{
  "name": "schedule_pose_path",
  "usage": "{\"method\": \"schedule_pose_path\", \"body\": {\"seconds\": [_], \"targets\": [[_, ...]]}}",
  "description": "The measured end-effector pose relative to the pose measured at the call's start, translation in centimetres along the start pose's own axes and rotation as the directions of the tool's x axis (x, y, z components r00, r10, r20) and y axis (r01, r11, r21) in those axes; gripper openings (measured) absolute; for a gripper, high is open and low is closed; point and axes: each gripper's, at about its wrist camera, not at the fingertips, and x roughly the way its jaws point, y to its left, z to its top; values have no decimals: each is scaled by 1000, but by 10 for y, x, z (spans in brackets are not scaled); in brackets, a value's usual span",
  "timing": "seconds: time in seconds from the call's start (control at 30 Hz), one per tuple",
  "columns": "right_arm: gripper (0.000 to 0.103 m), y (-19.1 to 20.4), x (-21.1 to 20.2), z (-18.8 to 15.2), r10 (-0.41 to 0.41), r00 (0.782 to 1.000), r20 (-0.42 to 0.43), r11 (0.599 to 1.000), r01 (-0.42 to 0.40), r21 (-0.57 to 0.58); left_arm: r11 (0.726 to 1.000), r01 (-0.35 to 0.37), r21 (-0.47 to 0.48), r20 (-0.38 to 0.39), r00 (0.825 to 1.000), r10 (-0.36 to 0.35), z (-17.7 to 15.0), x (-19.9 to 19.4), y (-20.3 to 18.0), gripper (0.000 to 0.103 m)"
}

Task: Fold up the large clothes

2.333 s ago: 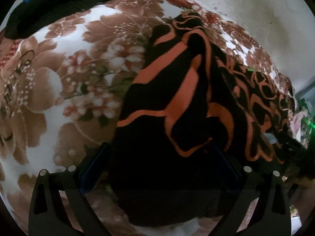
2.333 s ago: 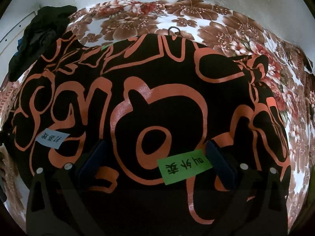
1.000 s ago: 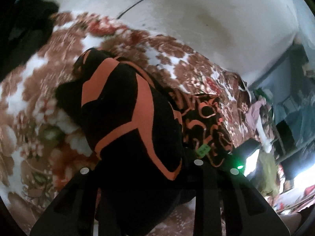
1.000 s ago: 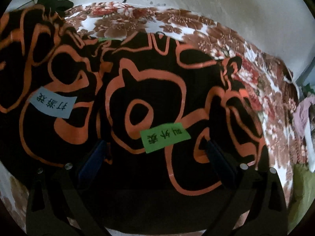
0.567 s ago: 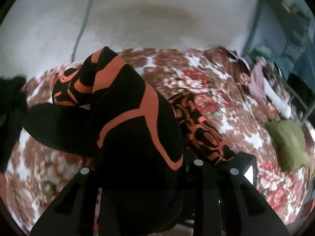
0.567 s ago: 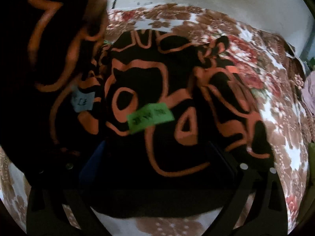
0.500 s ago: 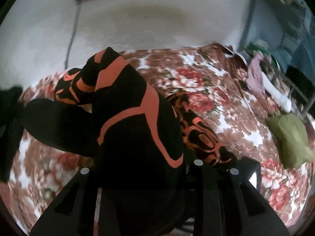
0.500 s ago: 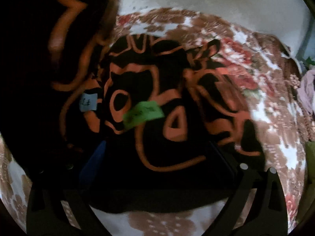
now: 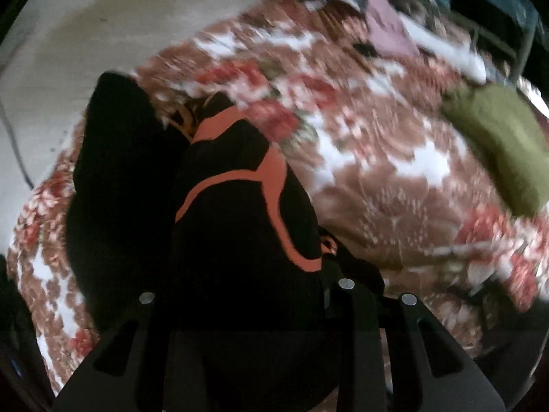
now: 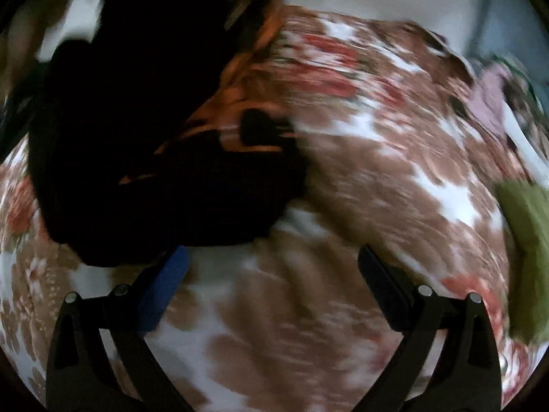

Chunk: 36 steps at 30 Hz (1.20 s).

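A black garment with orange line pattern [image 9: 236, 226] is bunched between the fingers of my left gripper [image 9: 247, 292], which is shut on it and holds it lifted over the floral bedspread [image 9: 377, 185]. In the right wrist view the same garment [image 10: 164, 158] hangs and lies in a blurred heap at the left, its lower edge touching the blue-padded left finger [image 10: 164, 281]. My right gripper [image 10: 271, 274] is open and empty over the bedspread [image 10: 360, 185]. Both views are motion-blurred.
A folded olive-green cloth [image 9: 501, 144] lies on the bedspread at the right; it also shows in the right wrist view [image 10: 525, 240]. Pink and white clothes [image 9: 391, 27] lie beyond the bed's far right. A pale wall [image 9: 103, 27] stands behind.
My left gripper has closed on the garment, lifted it and swung right. My right gripper has moved right off the garment; bare bedspread now lies between its fingers.
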Motion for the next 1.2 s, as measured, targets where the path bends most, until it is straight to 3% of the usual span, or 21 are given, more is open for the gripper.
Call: {"method": "schedule_pose_path", "body": {"seconds": [0.1, 0.27, 0.4, 0.47, 0.5, 0.6, 0.63, 0.7, 0.77, 0.87, 0.93, 1.0, 1.13, 1.2], "targets": [[98, -33, -4, 5, -52, 999, 7, 998, 52, 45, 993, -63, 96, -41, 997, 68, -6, 30, -32, 31], [98, -103, -21, 35, -161, 984, 71, 981, 151, 125, 980, -125, 157, -43, 990, 133, -16, 52, -58, 32], [99, -128, -43, 97, -126, 980, 156, 988, 109, 111, 954, -217, 209, -19, 974, 226, -20, 56, -73, 37], [98, -122, -51, 126, -61, 978, 198, 998, 54, 40, 922, -286, 262, -3, 955, 297, -23, 60, -86, 48], [98, -118, -56, 140, -39, 974, 224, 999, 39, 4, 901, -322, 292, 12, 943, 333, -26, 61, -94, 60], [98, -105, -68, 186, -25, 954, 298, 996, 51, -78, 881, -356, 312, 53, 932, 358, -33, 60, -107, 83], [98, -93, -67, 204, 18, 957, 290, 990, 23, -138, 852, -377, 364, 75, 923, 376, -37, 61, -115, 88], [98, -67, -57, 220, 71, 965, 254, 969, -5, -248, 797, -416, 437, 108, 904, 413, -45, 63, -127, 90], [98, -22, -43, 227, 134, 973, 191, 919, -49, -392, 784, -438, 440, 130, 895, 427, -49, 59, -131, 91], [98, 27, -15, 230, 223, 972, 69, 874, -168, -455, 763, -467, 447, 147, 880, 453, -52, 58, -134, 94], [98, 57, 10, 227, 217, 976, 8, 844, -183, -505, 753, -476, 455, 152, 874, 461, -54, 59, -139, 98], [98, 71, 34, 225, 200, 979, -50, 828, -196, -526, 726, -491, 481, 157, 864, 479, -60, 64, -146, 97], [98, 78, 78, 215, 144, 976, -161, 805, -210, -554, 690, -528, 495, 201, 842, 500, -70, 65, -153, 97], [98, 73, 90, 208, 144, 975, -170, 792, -216, -571, 659, -551, 512, 241, 829, 505, -77, 61, -157, 97]]}}
